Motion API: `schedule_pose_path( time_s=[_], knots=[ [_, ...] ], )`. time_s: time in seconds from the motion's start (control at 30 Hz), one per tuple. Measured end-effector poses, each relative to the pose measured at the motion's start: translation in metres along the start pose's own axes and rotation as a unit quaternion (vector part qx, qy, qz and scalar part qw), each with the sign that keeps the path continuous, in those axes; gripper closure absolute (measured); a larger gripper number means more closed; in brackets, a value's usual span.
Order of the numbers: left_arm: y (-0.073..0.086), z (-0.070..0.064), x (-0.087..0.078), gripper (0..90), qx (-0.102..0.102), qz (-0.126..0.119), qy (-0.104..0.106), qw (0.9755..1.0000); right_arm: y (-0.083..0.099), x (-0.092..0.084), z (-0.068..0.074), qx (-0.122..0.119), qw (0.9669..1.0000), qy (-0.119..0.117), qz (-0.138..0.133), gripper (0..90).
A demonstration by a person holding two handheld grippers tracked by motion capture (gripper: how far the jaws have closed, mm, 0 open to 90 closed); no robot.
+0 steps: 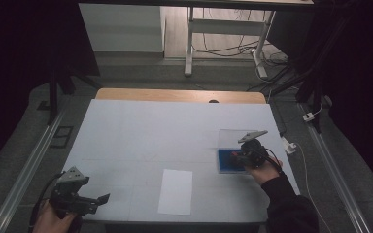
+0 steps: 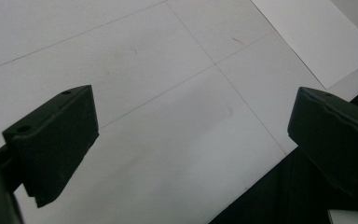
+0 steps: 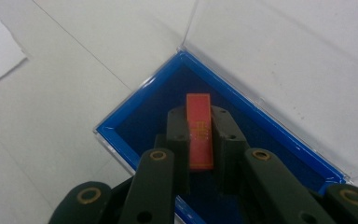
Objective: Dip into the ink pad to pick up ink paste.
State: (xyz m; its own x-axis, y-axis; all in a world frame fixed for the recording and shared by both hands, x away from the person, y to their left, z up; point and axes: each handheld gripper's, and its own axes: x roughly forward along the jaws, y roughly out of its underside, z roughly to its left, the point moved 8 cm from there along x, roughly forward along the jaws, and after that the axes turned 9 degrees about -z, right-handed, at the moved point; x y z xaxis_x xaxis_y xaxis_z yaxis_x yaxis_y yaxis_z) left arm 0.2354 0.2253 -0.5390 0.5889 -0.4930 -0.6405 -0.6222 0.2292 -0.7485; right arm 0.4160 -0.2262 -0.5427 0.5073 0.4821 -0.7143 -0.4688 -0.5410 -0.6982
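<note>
A blue-lined box (image 3: 135,114) with a clear lid (image 3: 284,51) standing open lies on the white table; in the high view the box (image 1: 225,160) sits at the right. My right gripper (image 3: 200,119) is shut on a small red-orange strip (image 3: 200,128) with fine gold marks, held over the box's blue inside. From above, the right gripper (image 1: 240,156) hovers at the box. My left gripper (image 1: 103,199) rests near the table's front left corner, open, with only bare table between its fingers (image 2: 56,140).
A white sheet of paper (image 1: 176,191) lies at the front middle of the table; its corner (image 2: 317,37) shows in the left gripper view. The table's front edge (image 2: 261,186) runs right under the left gripper. A white cable (image 1: 305,167) trails off the table's right side.
</note>
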Motion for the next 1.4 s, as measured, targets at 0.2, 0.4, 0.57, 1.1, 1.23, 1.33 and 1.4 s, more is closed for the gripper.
schedule_pose_path(
  time_s=[0.2,0.4,0.57,1.1,1.23,1.33,1.4],
  knots=[
    [0.0,0.0,0.0,2.0,0.001,0.001,-0.001,1.0,0.002,0.002,0.0,0.02,0.9998,-0.001,0.0,80.1],
    [0.0,0.0,0.001,2.1,0.002,0.002,0.0,1.0,0.003,0.003,0.002,0.007,0.9999,0.012,0.005,80.5],
    [-0.001,0.0,0.001,2.1,0.003,0.003,-0.001,1.0,0.002,0.004,0.007,-0.022,0.9992,0.03,0.013,80.4],
    [-0.001,0.0,0.002,2.2,0.003,0.003,-0.001,1.0,0.006,0.003,-0.004,0.053,0.9984,-0.017,-0.012,80.5],
    [0.0,0.0,0.001,2.2,0.003,0.003,0.0,1.0,0.006,0.003,-0.004,0.057,0.9982,-0.016,-0.013,80.4],
    [0.0,0.0,0.001,2.2,0.001,0.002,0.001,1.0,0.006,0.003,-0.003,0.054,0.9984,-0.015,-0.013,80.3],
    [0.0,0.0,0.001,2.2,0.001,0.002,0.0,1.0,0.006,0.003,-0.003,0.048,0.9987,-0.013,-0.013,80.1]
  ],
)
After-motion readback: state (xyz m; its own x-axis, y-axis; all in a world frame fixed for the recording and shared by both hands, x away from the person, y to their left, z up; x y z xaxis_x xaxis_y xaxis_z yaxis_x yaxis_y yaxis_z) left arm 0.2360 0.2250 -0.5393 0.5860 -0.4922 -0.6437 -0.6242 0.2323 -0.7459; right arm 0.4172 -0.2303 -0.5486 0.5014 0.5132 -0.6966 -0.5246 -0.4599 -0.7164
